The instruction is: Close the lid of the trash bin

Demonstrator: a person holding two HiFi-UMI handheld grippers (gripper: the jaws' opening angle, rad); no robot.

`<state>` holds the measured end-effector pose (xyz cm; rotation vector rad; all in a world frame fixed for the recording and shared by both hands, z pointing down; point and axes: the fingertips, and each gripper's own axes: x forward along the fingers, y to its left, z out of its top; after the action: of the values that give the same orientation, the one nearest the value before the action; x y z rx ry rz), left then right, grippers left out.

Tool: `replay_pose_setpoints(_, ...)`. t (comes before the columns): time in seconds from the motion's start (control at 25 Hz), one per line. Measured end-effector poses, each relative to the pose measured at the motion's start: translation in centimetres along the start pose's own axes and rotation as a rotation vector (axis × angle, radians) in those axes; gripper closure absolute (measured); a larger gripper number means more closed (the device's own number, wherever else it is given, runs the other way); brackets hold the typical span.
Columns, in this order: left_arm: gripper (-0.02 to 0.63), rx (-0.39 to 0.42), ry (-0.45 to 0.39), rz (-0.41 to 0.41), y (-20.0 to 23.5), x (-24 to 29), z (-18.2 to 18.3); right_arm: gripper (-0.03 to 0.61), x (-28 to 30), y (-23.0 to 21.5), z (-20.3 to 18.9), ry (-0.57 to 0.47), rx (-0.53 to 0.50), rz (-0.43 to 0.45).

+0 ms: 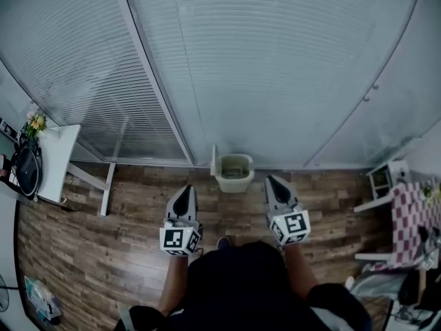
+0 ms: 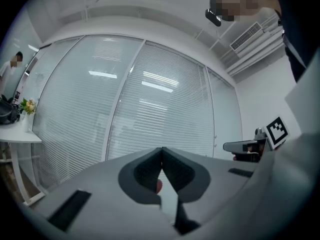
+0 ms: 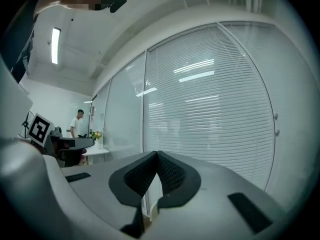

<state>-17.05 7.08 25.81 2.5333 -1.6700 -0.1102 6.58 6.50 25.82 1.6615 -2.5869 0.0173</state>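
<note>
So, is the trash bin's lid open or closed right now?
Open. In the head view the lid stands upright at the left edge of the trash bin, and the bin's inside is exposed.

Cool, even light; fisheye warp, dark corners.

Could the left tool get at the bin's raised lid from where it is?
Likely yes: the left tool is short of the bin, only floor lies between them, and the lid stands upright on the bin's left edge.
</note>
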Motion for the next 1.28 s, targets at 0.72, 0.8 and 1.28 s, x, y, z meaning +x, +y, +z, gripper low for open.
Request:
replay_pose_setpoints(0.72, 0.348, 0.056, 0.02, 0.035, -1.0, 0.5, -0.2, 0.575, -0.3, -0.7, -1.4, 0.017, 0.041, 0.035)
replay_pose_setpoints(0.8, 0.347, 0.052, 0.017, 0.039, -1.0, 0.6, -0.2, 0.575, -0.4, -0.9, -1.6, 0.02, 0.048, 0.037)
replay_pose_setpoints(1.28, 0.348, 0.064, 0.0, 0.054, 0.6, 0.5, -0.5, 0.575, -0.4, -0.2, -2.3, 0.041, 0.076, 0.008)
